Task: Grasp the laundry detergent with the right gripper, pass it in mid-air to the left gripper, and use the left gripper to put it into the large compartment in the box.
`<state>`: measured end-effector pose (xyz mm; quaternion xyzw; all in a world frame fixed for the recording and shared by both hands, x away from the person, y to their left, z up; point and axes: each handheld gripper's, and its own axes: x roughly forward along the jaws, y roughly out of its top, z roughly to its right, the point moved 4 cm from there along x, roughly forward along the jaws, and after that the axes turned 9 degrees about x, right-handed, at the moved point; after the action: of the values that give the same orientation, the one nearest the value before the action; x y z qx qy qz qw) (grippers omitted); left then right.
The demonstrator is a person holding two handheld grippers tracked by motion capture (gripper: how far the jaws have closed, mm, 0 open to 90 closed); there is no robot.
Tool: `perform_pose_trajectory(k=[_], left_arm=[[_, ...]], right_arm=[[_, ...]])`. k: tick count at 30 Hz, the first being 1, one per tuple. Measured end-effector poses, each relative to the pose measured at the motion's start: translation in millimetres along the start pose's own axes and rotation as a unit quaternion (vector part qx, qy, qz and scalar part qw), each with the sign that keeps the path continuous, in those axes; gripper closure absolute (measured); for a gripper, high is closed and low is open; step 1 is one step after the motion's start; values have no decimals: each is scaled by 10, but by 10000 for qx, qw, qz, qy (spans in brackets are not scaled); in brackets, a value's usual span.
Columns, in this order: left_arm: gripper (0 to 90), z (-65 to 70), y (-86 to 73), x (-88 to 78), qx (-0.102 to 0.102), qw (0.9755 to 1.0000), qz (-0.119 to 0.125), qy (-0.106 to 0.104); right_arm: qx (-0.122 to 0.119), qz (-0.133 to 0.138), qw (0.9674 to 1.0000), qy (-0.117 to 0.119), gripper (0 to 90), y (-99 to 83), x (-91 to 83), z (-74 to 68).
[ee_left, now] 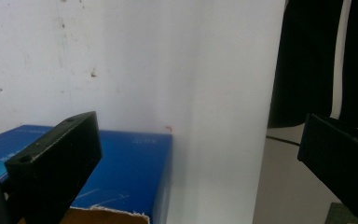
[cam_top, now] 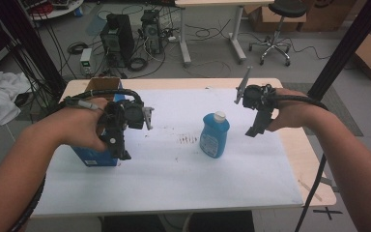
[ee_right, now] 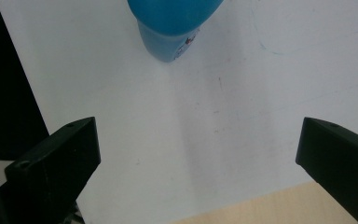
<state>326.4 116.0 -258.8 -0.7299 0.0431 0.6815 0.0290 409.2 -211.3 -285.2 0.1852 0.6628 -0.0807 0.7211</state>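
Note:
A blue bottle (cam_top: pixel 214 134) with a white cap stands upright near the middle of the white table sheet (cam_top: pixel 174 179). Its blue base (ee_right: pixel 172 28) shows at the top of the right gripper view. My right gripper (cam_top: pixel 257 126) hovers to the bottle's right, open, jaws wide apart and empty. An open blue cardboard box (cam_top: pixel 99 157) sits at the table's left side; its blue wall (ee_left: pixel 130 168) fills the lower left of the left gripper view. Above that box my left gripper (cam_top: pixel 121 147) is held open with nothing between its jaws.
The wooden table edge (cam_top: pixel 314 159) shows bare at the right of the sheet. Behind the table stand computer towers (cam_top: pixel 118 38) with cables, a stool (cam_top: pixel 280 29) and a desk. A black post (cam_top: pixel 340 53) rises at the right.

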Motion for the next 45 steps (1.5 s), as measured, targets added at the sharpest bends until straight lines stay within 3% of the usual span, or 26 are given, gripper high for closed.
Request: perform_pose_trajectory(k=[6, 10, 13, 19, 23, 31, 36, 37, 38, 42, 43, 44, 45], left_arm=[[1, 8, 25, -2, 77, 10000, 9, 24], [1, 17, 40, -1, 129, 9999, 20, 40], [1, 19, 45, 1, 173, 9998, 28, 52], [1, 16, 47, 10, 224, 9997, 60, 116], [1, 22, 53, 13, 286, 9995, 103, 129], [1, 52, 41, 26, 374, 9991, 139, 143], [1, 63, 43, 20, 392, 9990, 128, 146], [1, 63, 43, 20, 392, 9990, 128, 146], [1, 60, 44, 17, 406, 9990, 139, 157], [1, 54, 50, 19, 397, 9990, 133, 153], [1, 54, 53, 22, 395, 9990, 141, 150], [1, 54, 53, 22, 395, 9990, 141, 150], [1, 55, 62, 25, 395, 9990, 146, 144]], right_arm=[[211, 523, 9984, 57, 0, -130, -19, -40], [399, 874, 9953, 111, 0, -235, 0, -82], [558, 1227, 9908, 126, 0, -309, 19, -121], [882, 1958, 9767, 31, 0, -456, 72, -170], [1079, 2432, 9639, 40, 0, -525, 133, -211], [1532, 3327, 9305, 50, 0, -691, 367, -311], [1752, 3642, 9147, -45, 0, -792, 535, -359], [1752, 3642, 9147, -45, 0, -792, 535, -359], [1809, 3749, 9092, -52, 0, -820, 588, -374], [1961, 4043, 8931, -196, 0, -847, 645, -407], [1971, 4097, 8903, -244, 0, -842, 659, -416], [1971, 4097, 8903, -244, 0, -842, 659, -416], [1985, 4239, 8831, -319, 0, -817, 694, -446]])
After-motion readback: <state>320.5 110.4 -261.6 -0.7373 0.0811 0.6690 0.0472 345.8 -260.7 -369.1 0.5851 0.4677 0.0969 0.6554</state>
